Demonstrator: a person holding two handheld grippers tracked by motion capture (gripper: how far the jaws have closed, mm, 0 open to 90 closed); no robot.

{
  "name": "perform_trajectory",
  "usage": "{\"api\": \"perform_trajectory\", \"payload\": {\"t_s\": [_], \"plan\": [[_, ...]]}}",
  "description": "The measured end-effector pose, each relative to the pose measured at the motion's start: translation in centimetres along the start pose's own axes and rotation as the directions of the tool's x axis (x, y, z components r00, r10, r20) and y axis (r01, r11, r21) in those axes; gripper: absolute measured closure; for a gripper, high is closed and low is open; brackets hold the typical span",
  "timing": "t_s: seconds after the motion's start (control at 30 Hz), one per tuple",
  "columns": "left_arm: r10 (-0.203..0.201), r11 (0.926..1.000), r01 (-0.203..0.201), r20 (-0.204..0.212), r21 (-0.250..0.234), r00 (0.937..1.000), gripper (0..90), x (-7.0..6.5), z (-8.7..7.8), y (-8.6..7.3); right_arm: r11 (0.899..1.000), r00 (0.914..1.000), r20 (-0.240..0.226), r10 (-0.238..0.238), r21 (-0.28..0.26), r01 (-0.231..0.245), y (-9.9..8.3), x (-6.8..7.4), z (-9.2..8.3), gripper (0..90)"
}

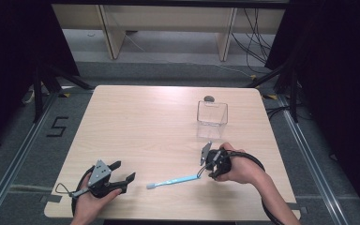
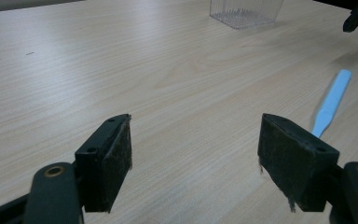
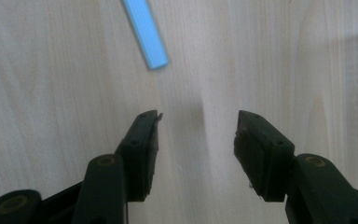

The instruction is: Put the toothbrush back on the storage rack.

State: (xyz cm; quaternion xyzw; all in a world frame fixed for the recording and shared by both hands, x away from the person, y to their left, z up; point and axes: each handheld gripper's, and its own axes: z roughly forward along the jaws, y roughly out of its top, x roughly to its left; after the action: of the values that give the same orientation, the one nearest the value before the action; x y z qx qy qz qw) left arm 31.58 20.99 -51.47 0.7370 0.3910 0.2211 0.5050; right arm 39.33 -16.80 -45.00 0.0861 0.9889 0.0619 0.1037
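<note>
Toothbrush [image 1: 176,180] lying flat on our pale wooden table [image 1: 136,122], bristle end towards our left gripper [image 1: 124,174], wide open and empty, handle end just ahead of our right gripper [image 1: 205,165], jaws part open on nothing, clear box [image 1: 212,112] beyond, high view adding grey floor, dark curtains.

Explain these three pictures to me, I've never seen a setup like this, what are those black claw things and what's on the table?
A person sits at a light wooden table, holding a hand-held tool with two black jaws in each hand. The high view looks down from above: the left gripper and the right gripper. The other two pictures come from small cameras riding on each gripper, looking out along its jaws. On the table lie a light blue plastic toothbrush and, farther back, a clear square plastic container. Both grippers stand open and hold nothing; the toothbrush's handle end lies just ahead of the right gripper's jaws.
</note>
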Motion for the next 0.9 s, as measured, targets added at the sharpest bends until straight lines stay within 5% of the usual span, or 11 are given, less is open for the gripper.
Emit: {"api": "perform_trajectory", "payload": {"t_s": [0.4,0.43,0.47,0.6,0.67,0.9], "plan": [[0.010,0.9999,-0.010,0.011,0.003,0.9999,25.1,-0.2,0.1,0.0,0.995,0.9949,-0.048,-0.088,0.031,0.090,2.5,-0.2,0.6,51.8],[0.010,1.0000,-0.010,0.013,0.002,0.9999,25.0,-0.3,0.1,0.1,0.997,0.9963,-0.051,-0.069,0.038,0.071,2.7,0.1,0.6,52.0],[0.009,1.0000,-0.009,0.014,0.001,0.9999,25.0,-0.3,0.1,0.1,0.994,0.9922,-0.059,-0.110,0.023,0.111,2.9,-0.2,0.8,52.0],[0.012,0.9999,-0.012,0.016,0.002,0.9998,24.9,-0.3,0.2,0.1,0.988,0.9866,-0.068,-0.148,0.030,0.150,3.8,0.0,1.2,52.6],[0.013,0.9999,-0.013,0.016,0.002,0.9998,24.9,-0.3,0.2,0.0,0.991,0.9889,-0.080,-0.125,0.028,0.128,4.0,0.2,1.2,52.6],[0.012,0.9999,-0.012,0.020,-0.001,0.9997,24.6,-0.3,0.2,0.0,0.984,0.9797,-0.099,-0.174,0.029,0.178,5.5,0.8,1.6,53.9]]}}
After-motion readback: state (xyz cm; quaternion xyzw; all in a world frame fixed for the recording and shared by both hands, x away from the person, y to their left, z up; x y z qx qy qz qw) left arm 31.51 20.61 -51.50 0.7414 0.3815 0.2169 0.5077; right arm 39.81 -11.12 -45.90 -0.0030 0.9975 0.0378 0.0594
